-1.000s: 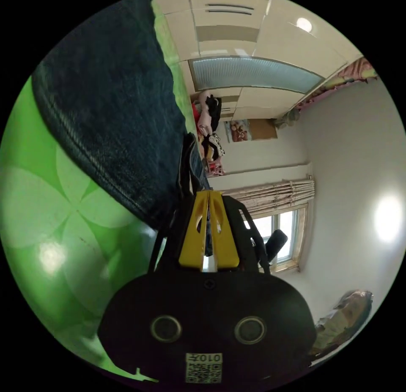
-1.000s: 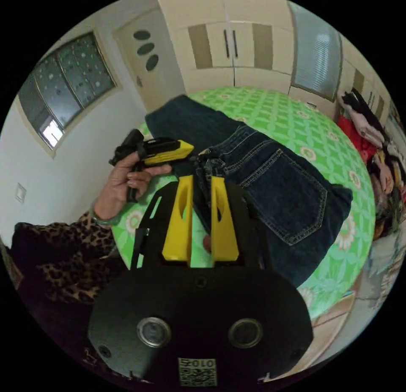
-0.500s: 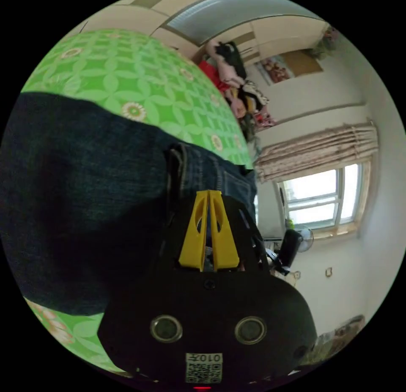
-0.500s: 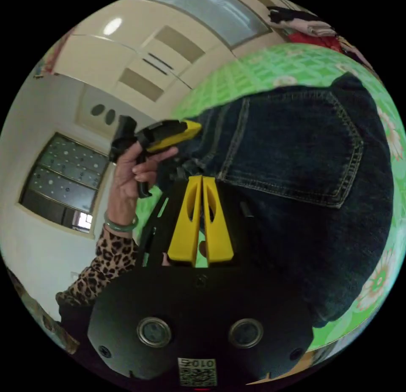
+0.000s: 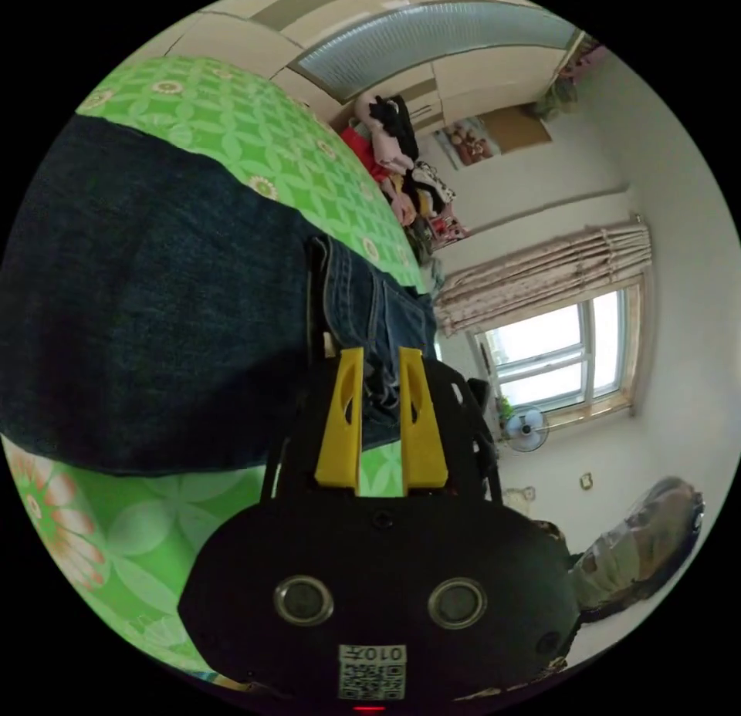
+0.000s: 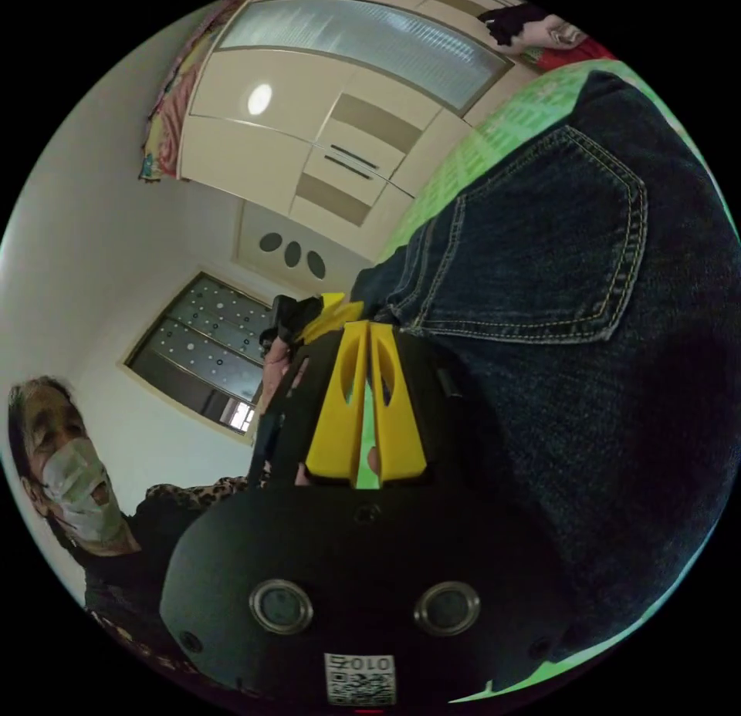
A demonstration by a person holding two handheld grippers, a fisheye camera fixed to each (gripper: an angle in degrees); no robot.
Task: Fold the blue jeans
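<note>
The blue jeans point(image 5: 154, 307) lie folded on the green flowered bedspread point(image 5: 255, 145), their back pocket point(image 6: 532, 253) facing up beside my right gripper point(image 6: 367, 346). My left gripper point(image 5: 380, 361) is released, its yellow jaws apart on either side of the waistband edge. My right gripper has its tips together at the denim edge, but I cannot tell whether cloth is caught between them.

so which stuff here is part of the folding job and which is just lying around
Job:
- dark blue denim jeans
- left yellow-jawed gripper
- right yellow-jawed gripper
- green flower-patterned surface they lie on

Lying about:
- heap of mixed clothes
- small white fan
- beige striped curtain
</note>
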